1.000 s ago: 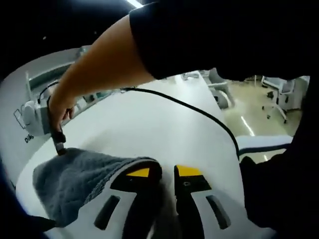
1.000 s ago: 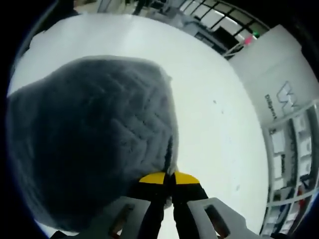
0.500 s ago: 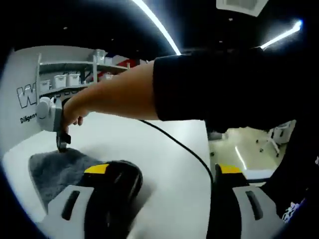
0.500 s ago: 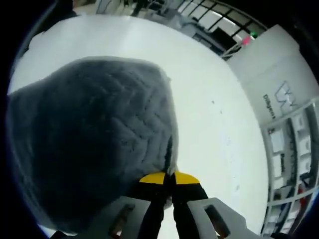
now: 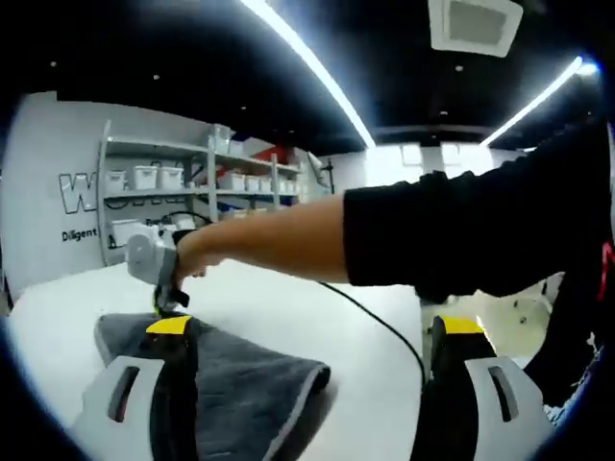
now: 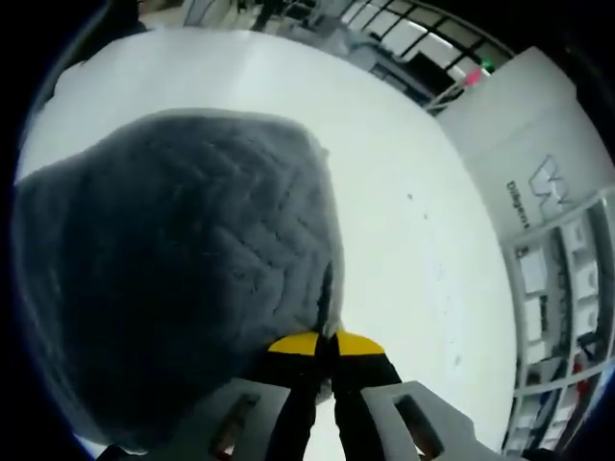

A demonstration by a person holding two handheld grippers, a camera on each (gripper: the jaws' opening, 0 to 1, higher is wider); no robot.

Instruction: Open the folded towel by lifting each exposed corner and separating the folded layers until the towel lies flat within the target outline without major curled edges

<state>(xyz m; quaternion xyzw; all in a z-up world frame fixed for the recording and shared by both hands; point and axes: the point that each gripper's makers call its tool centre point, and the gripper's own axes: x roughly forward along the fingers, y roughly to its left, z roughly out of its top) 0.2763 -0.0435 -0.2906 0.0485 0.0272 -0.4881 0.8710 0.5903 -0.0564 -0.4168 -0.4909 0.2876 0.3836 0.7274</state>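
Note:
A grey folded towel (image 6: pixel 173 279) lies on the white table (image 6: pixel 423 240). My right gripper (image 6: pixel 325 339) is shut, its yellow tips pinching the towel's near edge at a corner. In the left gripper view the same towel (image 5: pixel 245 389) lies low and left. The right gripper (image 5: pixel 154 264), held in a person's hand, touches down on the towel's far corner. My left gripper (image 5: pixel 317 331) hangs above the table with its jaws spread wide and nothing between them. Its left jaw stands over the towel's near part.
A black cable (image 5: pixel 375 322) trails from the right gripper across the table (image 5: pixel 365 413). The person's bare forearm (image 5: pixel 279 240) and dark sleeve (image 5: pixel 480 230) cross the view. Shelves with white bins (image 5: pixel 173 178) and a lettered wall (image 5: pixel 77 192) stand behind.
My left gripper has gone from nearly shut at the towel's edge to wide open and has tilted up and back. The right gripper keeps its pinch, unmoved.

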